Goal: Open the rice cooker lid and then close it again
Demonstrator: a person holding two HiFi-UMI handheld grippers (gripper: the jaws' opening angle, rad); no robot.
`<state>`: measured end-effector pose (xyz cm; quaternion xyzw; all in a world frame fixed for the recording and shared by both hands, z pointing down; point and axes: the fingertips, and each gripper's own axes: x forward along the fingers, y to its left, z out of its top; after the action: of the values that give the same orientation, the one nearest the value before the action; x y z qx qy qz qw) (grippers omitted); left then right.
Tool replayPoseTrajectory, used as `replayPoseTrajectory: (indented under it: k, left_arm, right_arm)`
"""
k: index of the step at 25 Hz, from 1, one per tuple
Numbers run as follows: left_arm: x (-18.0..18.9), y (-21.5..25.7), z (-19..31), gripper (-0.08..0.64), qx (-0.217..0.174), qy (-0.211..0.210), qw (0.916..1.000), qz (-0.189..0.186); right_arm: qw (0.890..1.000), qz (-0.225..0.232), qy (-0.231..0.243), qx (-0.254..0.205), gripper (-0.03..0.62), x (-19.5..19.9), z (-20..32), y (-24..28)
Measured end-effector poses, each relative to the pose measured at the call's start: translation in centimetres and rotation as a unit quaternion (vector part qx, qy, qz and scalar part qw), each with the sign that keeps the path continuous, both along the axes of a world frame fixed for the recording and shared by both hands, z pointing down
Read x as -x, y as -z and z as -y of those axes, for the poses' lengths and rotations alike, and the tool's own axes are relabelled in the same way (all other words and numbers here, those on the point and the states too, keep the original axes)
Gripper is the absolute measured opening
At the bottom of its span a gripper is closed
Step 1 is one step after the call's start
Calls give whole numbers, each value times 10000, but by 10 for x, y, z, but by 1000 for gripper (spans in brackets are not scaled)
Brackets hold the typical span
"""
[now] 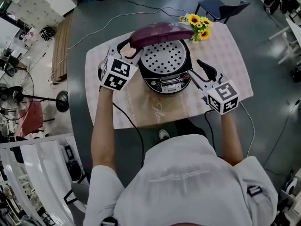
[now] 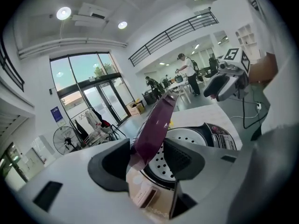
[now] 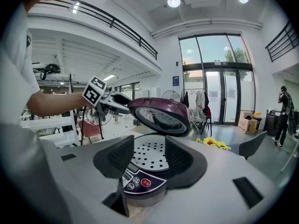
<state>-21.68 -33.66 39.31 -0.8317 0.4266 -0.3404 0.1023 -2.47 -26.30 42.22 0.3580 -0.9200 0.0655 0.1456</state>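
On the counter (image 1: 235, 55), the rice cooker (image 1: 165, 76) sits with its purple lid (image 1: 160, 33) raised at a slant over the perforated inner plate (image 1: 164, 58) — sunflowers (image 1: 198, 25) lie just behind it. The left tool (image 1: 131, 51) is at the lid's left edge; that rim stands between its parted jaws, not clamped. The right tool (image 1: 200, 76) hovers released — jaws wide and empty — just beside the cooker's front right, near the control panel (image 1: 168, 84).
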Motion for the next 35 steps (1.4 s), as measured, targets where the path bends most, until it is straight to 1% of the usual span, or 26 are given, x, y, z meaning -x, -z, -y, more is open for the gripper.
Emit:
replayPoseTrajectory:
  k: [4,7,12,16,22,28,32,35]
  left_arm:
    - [-4,-14,-15,222,178,-102,9996,169]
    - [-6,-24,-22,225,210,-97,9994,252]
    - [-9,-33,-30,233,247,-62,9995,200]
    - [-12,-41,-38,250,390,-117,9992,28]
    - [-14,-56,-44,256,507,-138,9986,93]
    - [-17,-70,-53,258,785,-180,9967,142]
    - [-20,-84,-60,258,1049,-213,9942,141]
    - [-21,-93,-64,268,1204,-208,9925,39]
  right_arm:
    - [10000,-47,4,58,219,0,-14,-7]
    - [9999,-60,-9,105,219,-2,-23,-13]
    - [9997,-144,-4,184,219,-5,-36,-21]
    - [9996,-149,-36,217,219,-8,-42,-25]
    - [9993,-179,-15,317,219,-8,-48,-37]
    - [9992,-197,-29,355,219,-8,-44,-39]
    - [9992,-175,-32,368,219,-6,-41,-40]
    - [9990,-188,8,396,219,-4,-42,-44]
